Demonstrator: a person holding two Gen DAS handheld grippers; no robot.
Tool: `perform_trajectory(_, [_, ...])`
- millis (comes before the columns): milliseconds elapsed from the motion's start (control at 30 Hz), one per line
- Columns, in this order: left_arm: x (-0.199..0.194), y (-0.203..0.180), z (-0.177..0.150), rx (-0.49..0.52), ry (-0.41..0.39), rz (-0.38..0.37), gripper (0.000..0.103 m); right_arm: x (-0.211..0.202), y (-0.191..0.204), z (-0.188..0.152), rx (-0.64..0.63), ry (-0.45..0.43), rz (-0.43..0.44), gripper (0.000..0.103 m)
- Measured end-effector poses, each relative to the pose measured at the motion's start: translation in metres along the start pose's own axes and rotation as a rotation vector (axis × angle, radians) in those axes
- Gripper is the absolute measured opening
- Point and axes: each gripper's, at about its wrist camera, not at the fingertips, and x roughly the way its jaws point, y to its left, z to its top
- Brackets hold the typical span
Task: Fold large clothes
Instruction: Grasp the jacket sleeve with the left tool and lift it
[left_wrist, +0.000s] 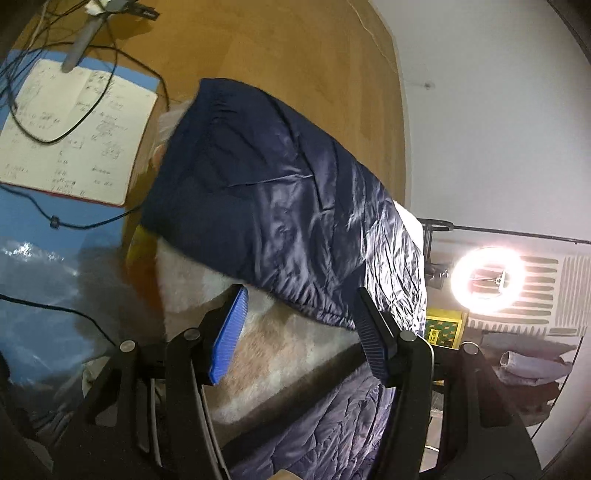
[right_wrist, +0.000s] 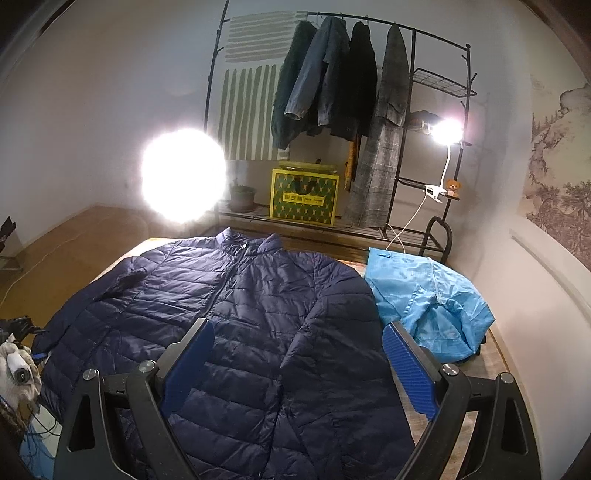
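Basically jacket (right_wrist: 236, 332) lies spread flat, front up, on the bed (right_wrist: 495, 354) ready for folding, with both the right gripper (right_wrist: 299, 373) and left gripper (left_wrist: 299, 332) released, empty, hovering over it.

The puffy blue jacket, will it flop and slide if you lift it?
Probably floppy: the puffy blue jacket lies limp and creased. Its shiny shell looks slippery. The quilted puffs suggest it is light for its size.

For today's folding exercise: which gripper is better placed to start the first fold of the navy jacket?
Left, probably. The left gripper is open right at a navy jacket edge hanging over the side, while the right gripper hovers open above the jacket's middle.
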Motion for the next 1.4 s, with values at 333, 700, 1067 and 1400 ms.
perform_trajectory(333, [-0.036,0.039,0.050,0.000,-0.121,0.107,0.061,0.012,-0.019,-0.006,0.077,0.046,0.023,0.093])
perform_trajectory(700, [0.012,0.047,0.079,-0.060,-0.009,-0.029,0.063,0.007,-0.019,-0.007,0.065,0.032,-0.005,0.093])
perform_trajectory(1067, [-0.004,0.022,0.071,0.097,-0.081,0.117,0.030,0.008,-0.027,-0.011,0.086,0.051,0.010,0.093])
perform_trajectory(1400, [-0.035,-0.027,0.064,0.315,-0.165,0.188,0.012,0.008,-0.022,-0.013,0.071,0.041,0.027,0.093])
